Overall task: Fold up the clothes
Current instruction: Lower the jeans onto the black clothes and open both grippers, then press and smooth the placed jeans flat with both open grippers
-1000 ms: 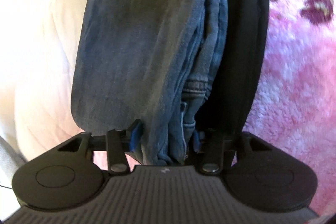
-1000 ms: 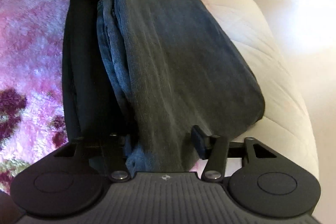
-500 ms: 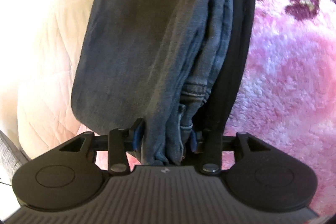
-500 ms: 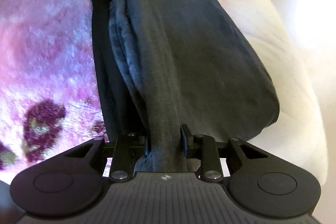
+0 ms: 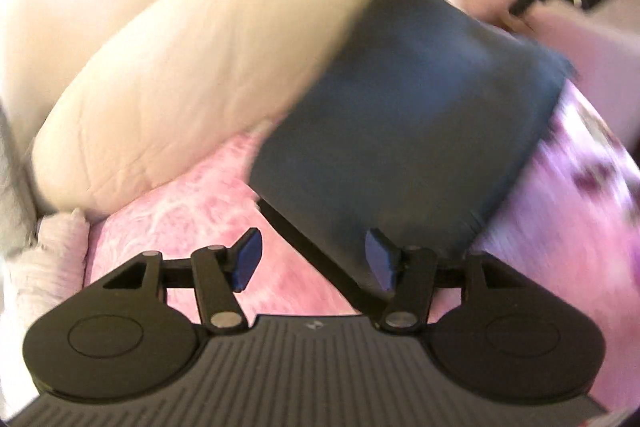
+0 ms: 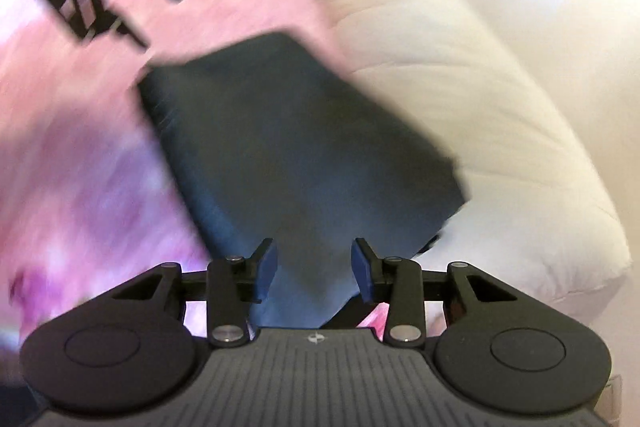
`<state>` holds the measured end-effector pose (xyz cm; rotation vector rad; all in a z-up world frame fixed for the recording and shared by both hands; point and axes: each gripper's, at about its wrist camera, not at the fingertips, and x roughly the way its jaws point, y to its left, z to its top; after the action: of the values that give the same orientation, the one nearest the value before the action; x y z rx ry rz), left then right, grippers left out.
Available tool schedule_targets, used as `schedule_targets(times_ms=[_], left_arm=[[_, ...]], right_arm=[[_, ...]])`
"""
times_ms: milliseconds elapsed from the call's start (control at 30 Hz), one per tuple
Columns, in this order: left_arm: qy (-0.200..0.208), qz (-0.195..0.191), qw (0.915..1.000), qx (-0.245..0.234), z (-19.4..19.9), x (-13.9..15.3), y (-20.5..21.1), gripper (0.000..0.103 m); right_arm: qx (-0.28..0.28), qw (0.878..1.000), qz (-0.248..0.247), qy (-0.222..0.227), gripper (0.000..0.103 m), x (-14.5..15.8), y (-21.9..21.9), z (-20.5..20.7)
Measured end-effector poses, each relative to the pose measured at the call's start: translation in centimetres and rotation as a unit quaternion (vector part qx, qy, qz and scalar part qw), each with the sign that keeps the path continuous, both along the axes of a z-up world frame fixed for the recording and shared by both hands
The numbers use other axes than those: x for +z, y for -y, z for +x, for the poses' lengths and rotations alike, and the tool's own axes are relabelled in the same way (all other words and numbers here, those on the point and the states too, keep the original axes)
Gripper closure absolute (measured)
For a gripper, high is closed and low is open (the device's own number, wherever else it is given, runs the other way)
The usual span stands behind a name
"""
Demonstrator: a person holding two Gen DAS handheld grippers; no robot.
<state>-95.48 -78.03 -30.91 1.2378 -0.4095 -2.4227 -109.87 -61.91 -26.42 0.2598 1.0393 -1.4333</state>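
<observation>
Folded jeans [image 5: 404, 147] on pink blanket [image 5: 208, 195], both grippers apart.

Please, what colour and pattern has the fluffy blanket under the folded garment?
Pink blanket with dark purple flower-like patches, showing best in the left wrist view.

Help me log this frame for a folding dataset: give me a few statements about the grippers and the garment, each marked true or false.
1. The left gripper is open with nothing between its pads. True.
2. The right gripper is clamped on the jeans. False: it is open, and the folded jeans lie beyond it.
3. The jeans lie partly on the pink blanket. True.
4. The jeans hang unfolded in the air. False: they lie as a flat folded bundle beside the cream cushion.
</observation>
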Motion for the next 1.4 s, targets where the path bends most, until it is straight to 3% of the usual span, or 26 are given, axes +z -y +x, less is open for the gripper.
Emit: schedule_targets(times_ms=[100, 200, 267, 333, 400, 533, 733, 833, 1033, 1133, 1233, 1333, 1400], left_arm=[[-0.028, 0.034, 0.9987, 0.027, -4.1, 0.1, 2.9, 0.052], [-0.030, 0.074, 0.9957, 0.047, -7.1, -1.6, 5.8, 0.052], [-0.016, 0.087, 0.9943, 0.061, -8.5, -3.6, 7.4, 0.047], [-0.013, 0.100, 0.9917, 0.079, -9.6, -4.9, 8.6, 0.044], [-0.010, 0.105, 0.9900, 0.093, -9.8, -4.8, 9.3, 0.043], [-0.011, 0.114, 0.9883, 0.100, -8.3, -4.2, 9.2, 0.043], [0.001, 0.127, 0.9856, 0.112, -8.8, -4.0, 9.8, 0.043], [-0.002, 0.126, 0.9860, 0.109, -8.7, -4.4, 9.7, 0.043], [-0.006, 0.126, 0.9855, 0.114, -8.4, -3.9, 9.7, 0.043], [-0.026, 0.135, 0.9808, 0.138, -6.9, -2.2, 9.4, 0.049], [-0.062, 0.155, 0.9716, 0.168, -4.1, -0.8, 8.2, 0.052], [-0.035, 0.171, 0.9676, 0.182, -3.1, -2.5, 7.4, 0.056], [-0.014, 0.168, 0.9698, 0.177, -3.5, -4.5, 7.3, 0.055]], right_arm=[[-0.044, 0.998, -0.026, 0.041, 0.069, 1.1, 4.6, -3.3], [-0.056, 0.994, -0.062, 0.073, 0.070, 1.7, 8.0, -5.4], [-0.063, 0.992, -0.053, 0.099, 0.076, 0.3, 10.4, -7.1], [-0.094, 0.989, -0.010, 0.118, 0.080, -2.8, 12.6, -9.1], [-0.124, 0.978, 0.016, 0.169, 0.081, -5.6, 14.1, -11.8], [-0.154, 0.965, 0.022, 0.210, 0.080, -6.8, 15.8, -12.9], [-0.165, 0.947, 0.007, 0.276, 0.081, -4.2, 15.5, -15.1], [-0.195, 0.939, -0.031, 0.282, 0.079, -3.3, 14.1, -15.8], [-0.203, 0.937, -0.029, 0.284, 0.081, -3.3, 13.0, -15.6], [-0.207, 0.935, -0.027, 0.285, 0.080, -3.3, 12.4, -15.5], [-0.211, 0.934, -0.026, 0.286, 0.070, -3.3, 11.9, -15.4], [-0.191, 0.936, -0.029, 0.293, 0.070, -3.0, 10.8, -13.3], [-0.186, 0.939, -0.003, 0.288, 0.069, -4.7, 10.7, -12.1]])
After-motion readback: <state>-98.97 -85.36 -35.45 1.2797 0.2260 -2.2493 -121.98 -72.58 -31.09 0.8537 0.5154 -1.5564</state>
